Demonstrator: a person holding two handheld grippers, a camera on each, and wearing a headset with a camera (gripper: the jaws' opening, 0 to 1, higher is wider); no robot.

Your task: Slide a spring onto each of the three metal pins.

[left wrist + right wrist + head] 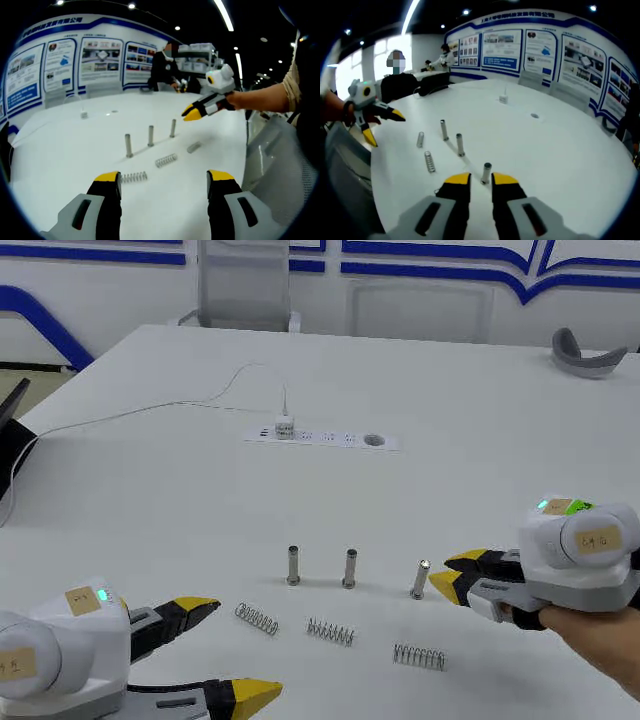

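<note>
Three short metal pins stand upright in a row on the white table: left pin (293,565), middle pin (350,568), right pin (420,580). In front of them lie three loose springs (256,618) (330,631) (419,656). My right gripper (452,573) is open, its yellow tips just right of the right pin; in the right gripper view that pin (486,173) stands just ahead of the narrow gap of the right gripper (481,179). My left gripper (228,650) is wide open at the near left, empty; its own view has the nearest spring (133,176) just ahead of the left gripper (164,176).
A white power strip (320,437) with a plugged-in adapter (285,426) and a trailing cable lies beyond the pins. A grey curved object (590,358) rests at the far right. A chair (245,285) stands behind the table. People stand in the background.
</note>
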